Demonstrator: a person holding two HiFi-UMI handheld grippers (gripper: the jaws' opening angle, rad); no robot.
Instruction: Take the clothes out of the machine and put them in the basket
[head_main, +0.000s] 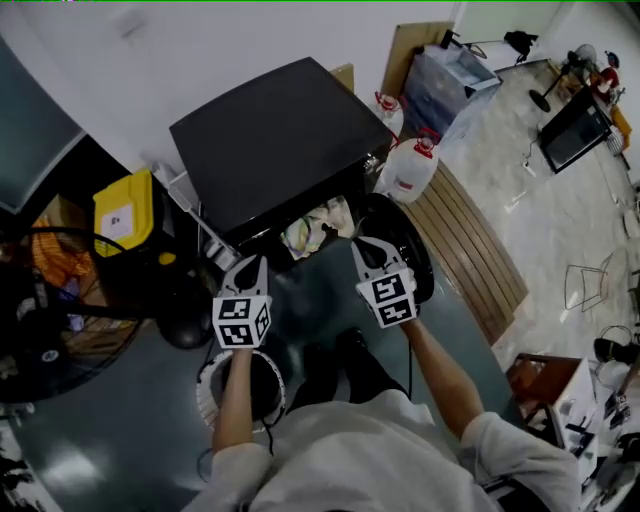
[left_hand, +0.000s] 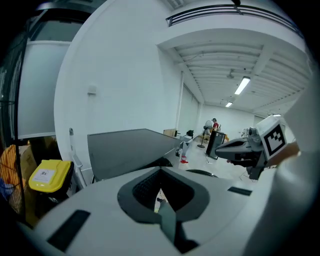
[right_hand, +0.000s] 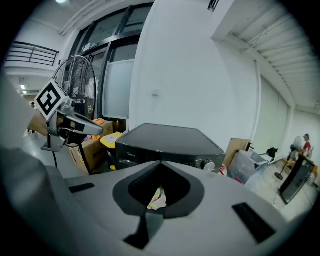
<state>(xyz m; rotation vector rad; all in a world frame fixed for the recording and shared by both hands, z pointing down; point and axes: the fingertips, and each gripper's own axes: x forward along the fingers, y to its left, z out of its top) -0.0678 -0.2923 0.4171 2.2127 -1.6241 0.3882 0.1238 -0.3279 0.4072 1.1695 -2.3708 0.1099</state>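
Observation:
A black front-loading washing machine (head_main: 270, 140) stands ahead of me with its round door (head_main: 408, 255) swung open to the right. Pale, patterned clothes (head_main: 318, 228) lie in the drum opening and also show between the right jaws (right_hand: 157, 198). My left gripper (head_main: 254, 264) hovers just in front of the opening's left side, jaws shut and empty. My right gripper (head_main: 362, 244) hangs at the opening's right side by the door, also shut with nothing in it. A white round basket (head_main: 208, 392) sits on the floor under my left forearm, partly hidden.
A yellow-lidded bin (head_main: 125, 210) and a large floor fan (head_main: 50, 320) stand left of the machine. White jugs (head_main: 410, 165), a clear storage box (head_main: 450, 80) and a wooden bench (head_main: 470, 250) are on the right. The person's legs (head_main: 340, 370) are between the basket and the door.

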